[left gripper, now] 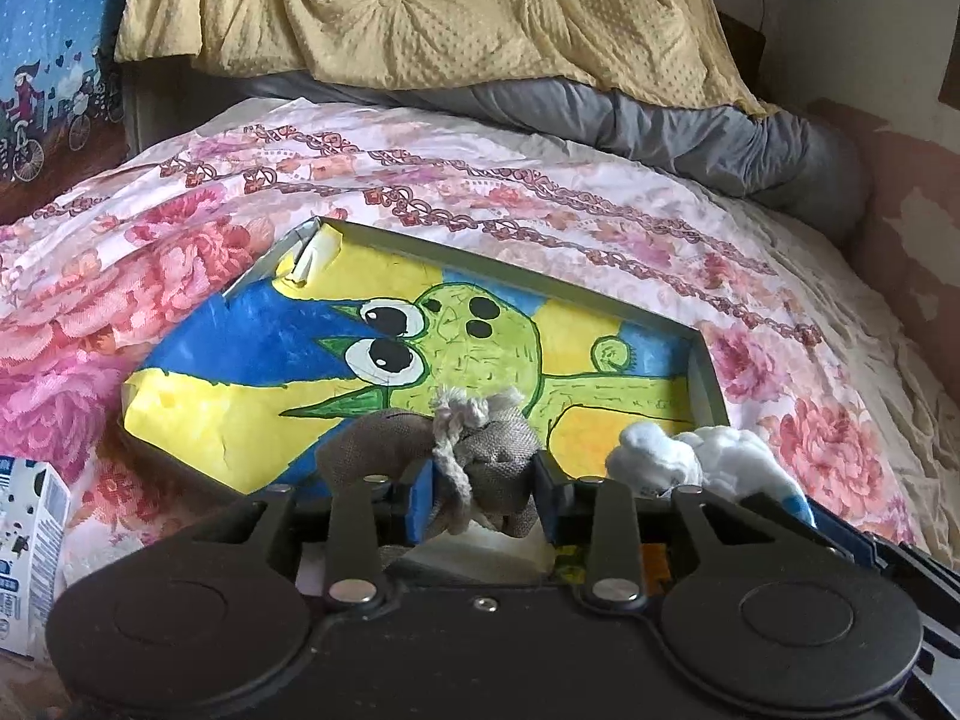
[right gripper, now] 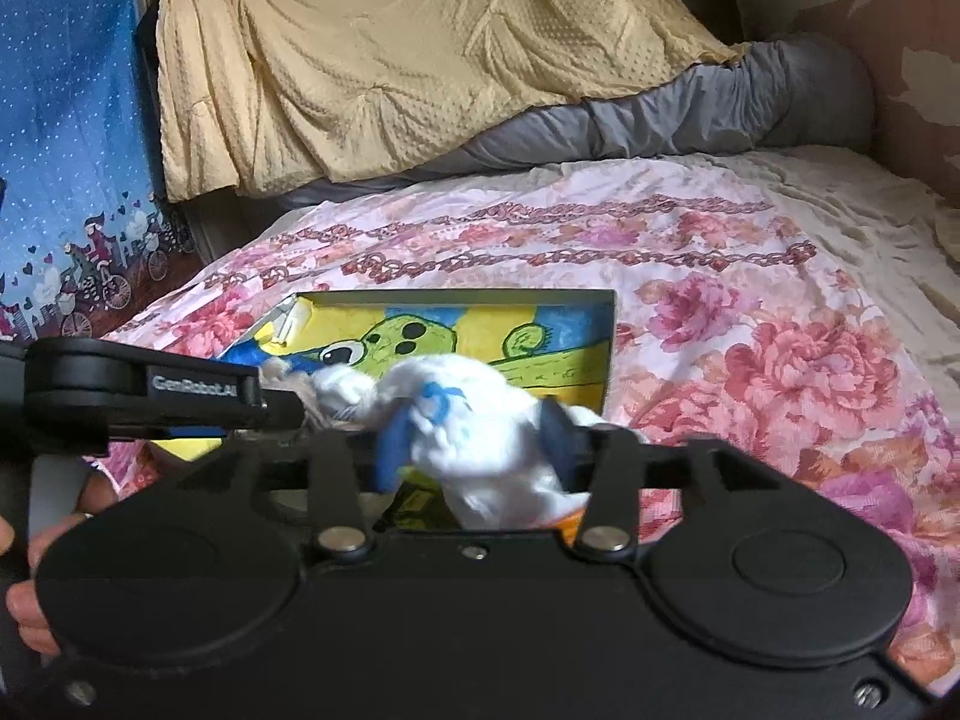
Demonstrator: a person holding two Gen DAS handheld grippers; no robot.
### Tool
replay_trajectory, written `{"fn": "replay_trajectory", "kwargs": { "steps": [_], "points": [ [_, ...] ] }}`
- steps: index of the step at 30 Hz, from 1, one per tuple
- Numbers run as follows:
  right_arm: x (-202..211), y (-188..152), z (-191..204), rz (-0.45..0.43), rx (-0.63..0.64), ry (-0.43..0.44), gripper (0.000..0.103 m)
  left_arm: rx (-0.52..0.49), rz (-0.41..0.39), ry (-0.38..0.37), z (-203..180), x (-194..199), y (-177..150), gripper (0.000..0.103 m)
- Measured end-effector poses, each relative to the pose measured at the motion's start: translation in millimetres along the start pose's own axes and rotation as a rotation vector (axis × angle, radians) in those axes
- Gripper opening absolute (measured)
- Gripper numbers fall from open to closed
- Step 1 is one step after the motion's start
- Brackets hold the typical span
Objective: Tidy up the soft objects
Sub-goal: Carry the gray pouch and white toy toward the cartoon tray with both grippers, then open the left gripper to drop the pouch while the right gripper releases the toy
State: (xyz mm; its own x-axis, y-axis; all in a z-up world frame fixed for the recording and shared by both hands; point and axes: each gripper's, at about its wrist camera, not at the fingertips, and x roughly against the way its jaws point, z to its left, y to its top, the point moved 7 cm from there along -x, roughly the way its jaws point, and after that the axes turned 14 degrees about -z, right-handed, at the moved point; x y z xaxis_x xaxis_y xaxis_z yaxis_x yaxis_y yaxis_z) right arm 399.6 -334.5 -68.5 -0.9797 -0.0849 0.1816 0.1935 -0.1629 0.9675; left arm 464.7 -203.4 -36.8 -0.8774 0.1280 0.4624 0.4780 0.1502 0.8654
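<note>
Shallow painted box (left gripper: 624,324) flat on floral bedspread (left gripper: 540,192); bedspread open beyond far and right rims. Left claw (left gripper: 483,483) at near rim, partly open around grey knotted toy (left gripper: 480,450); pad contact unclear, long axis toward far rim. Right claw (right gripper: 471,441) partly open around white toy (right gripper: 480,420), blurred, axis undeterminable.

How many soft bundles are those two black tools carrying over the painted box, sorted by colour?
Grey-beige cloth bundle tied with pale cord: 1, between the left tool's blue pads.
White cloth bundle with blue marks: 1, between the right tool's fingers.
Total: 2, both over the shallow box lined with a green cartoon painting.
</note>
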Motion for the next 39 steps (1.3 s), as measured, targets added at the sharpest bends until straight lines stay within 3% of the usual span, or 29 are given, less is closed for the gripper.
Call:
{"fn": "replay_trajectory", "kwargs": {
  "steps": [9,15,18,20,26,31,39],
  "points": [
    [1.6,-0.8,-8.2,0.001,-0.011,-0.033,0.076,0.018,-0.012,0.016,3.6,10.8,7.5,0.054],
    [13.8,6.8,-10.1,-0.036,-0.042,-0.045,0.095,0.012,-0.059,0.031,8.5,27.9,19.2,0.066],
    [23.5,14.4,-10.6,-0.058,-0.062,-0.040,0.102,-0.002,-0.106,0.057,14.0,41.3,26.9,0.077],
    [31.7,20.5,-9.2,-0.076,-0.070,-0.032,0.102,-0.010,-0.140,0.083,19.0,51.5,32.5,0.086],
    [60.8,40.9,1.7,-0.120,-0.085,-0.002,0.102,-0.047,-0.204,0.100,29.5,87.1,46.3,0.095],
    [86.2,56.2,21.8,-0.121,0.000,0.011,0.102,-0.093,-0.225,0.109,37.2,120.2,50.2,0.102],
    [127.7,77.4,55.6,-0.191,0.049,0.041,0.102,-0.108,-0.269,0.129,55.5,175.8,51.0,0.102]
  ]
}}
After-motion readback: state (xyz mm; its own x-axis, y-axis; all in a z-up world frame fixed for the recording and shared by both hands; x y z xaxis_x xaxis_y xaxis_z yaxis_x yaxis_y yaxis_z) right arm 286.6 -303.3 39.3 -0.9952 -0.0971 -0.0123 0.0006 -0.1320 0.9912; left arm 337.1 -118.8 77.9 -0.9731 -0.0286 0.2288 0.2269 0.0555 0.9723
